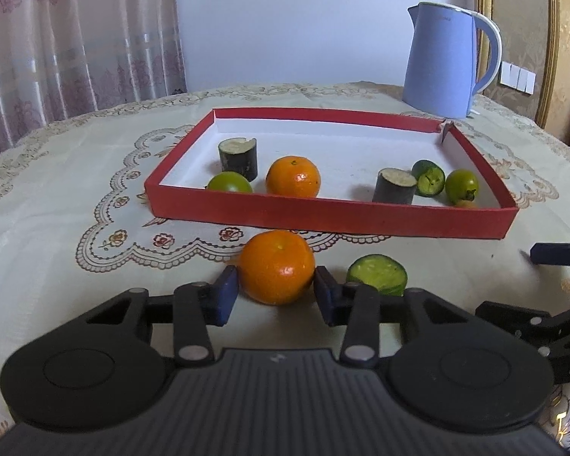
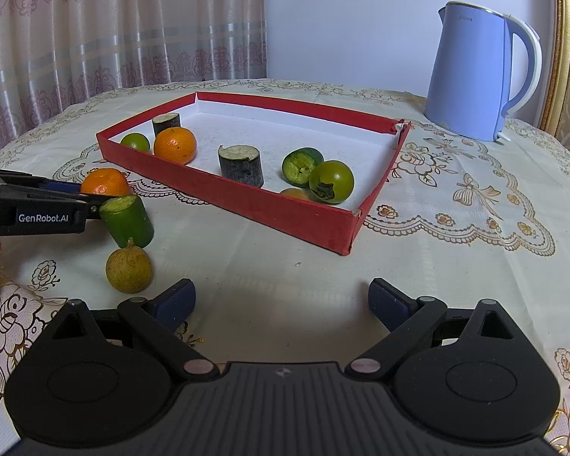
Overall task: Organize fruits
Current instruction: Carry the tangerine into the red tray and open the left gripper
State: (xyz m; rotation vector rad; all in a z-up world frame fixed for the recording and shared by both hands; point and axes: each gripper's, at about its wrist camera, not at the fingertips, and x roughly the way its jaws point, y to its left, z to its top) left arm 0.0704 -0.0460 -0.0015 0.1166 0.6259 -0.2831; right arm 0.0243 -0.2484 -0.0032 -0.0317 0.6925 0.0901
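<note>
Pinching an orange tangerine (image 1: 276, 271) between its two blue pads (image 1: 226, 296), the left gripper (image 1: 276, 296) holds the fruit on the embroidered tablecloth (image 1: 57, 197), just in front of the red tray (image 1: 323, 214); a green cylinder piece (image 1: 377, 274) lies just right of the fruit. Right gripper (image 2: 281, 302): fingers spread wide, nothing between them; a yellowish round fruit (image 2: 129, 270) rests near its left finger. Blue kettle (image 2: 475, 76) beyond the tray
</note>
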